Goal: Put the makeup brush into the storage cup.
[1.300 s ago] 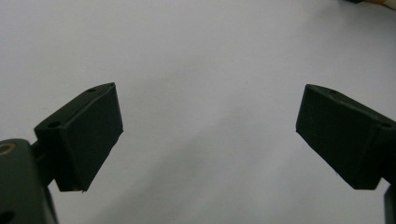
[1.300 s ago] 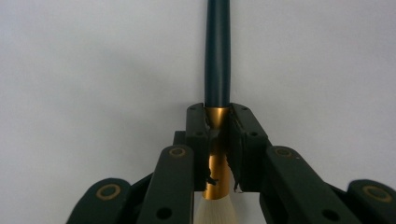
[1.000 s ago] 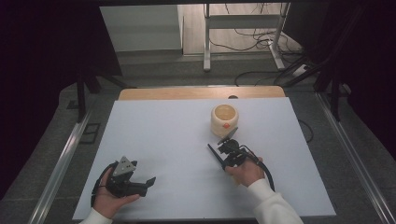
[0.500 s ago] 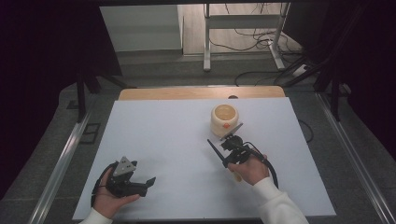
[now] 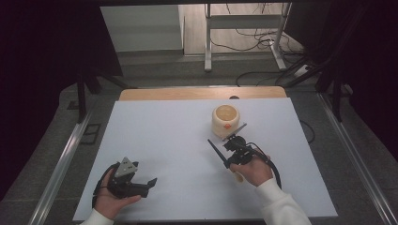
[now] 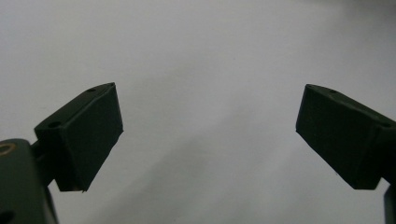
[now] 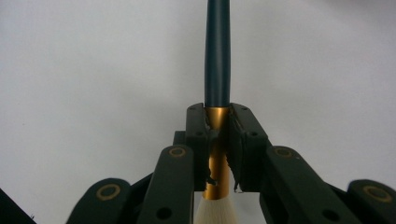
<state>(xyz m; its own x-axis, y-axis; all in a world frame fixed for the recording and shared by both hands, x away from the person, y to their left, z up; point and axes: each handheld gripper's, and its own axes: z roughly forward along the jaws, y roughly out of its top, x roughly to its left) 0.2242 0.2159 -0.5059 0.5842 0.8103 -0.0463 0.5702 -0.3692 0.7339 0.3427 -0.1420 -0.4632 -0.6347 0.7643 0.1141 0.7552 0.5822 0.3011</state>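
Note:
My right gripper [image 5: 236, 153] [image 7: 218, 126] is shut on a brush [image 5: 218, 152], right of the table's middle. The jaws clamp the gold ferrule [image 7: 217, 161]. The dark handle [image 7: 217, 56] points away up-left over the white table [image 5: 169, 140], and the white bristles [image 7: 214, 213] sit back toward the hand. A cream round jar [image 5: 225, 120] with an orange top stands just behind this gripper. At the table's near left corner, my left gripper [image 5: 146, 185] [image 6: 208, 135] rests in the person's hand. It stands open, with bare white surface between its jaws.
The white table top ends in a wooden strip [image 5: 202, 93] at the back. Metal rails [image 5: 61, 164] run along both sides. Beyond the table are a desk frame [image 5: 244, 28] and cables [image 5: 263, 75] on the floor.
The right hand has shifted slightly to the right with the brush, turning it a little. The left gripper has stayed put.

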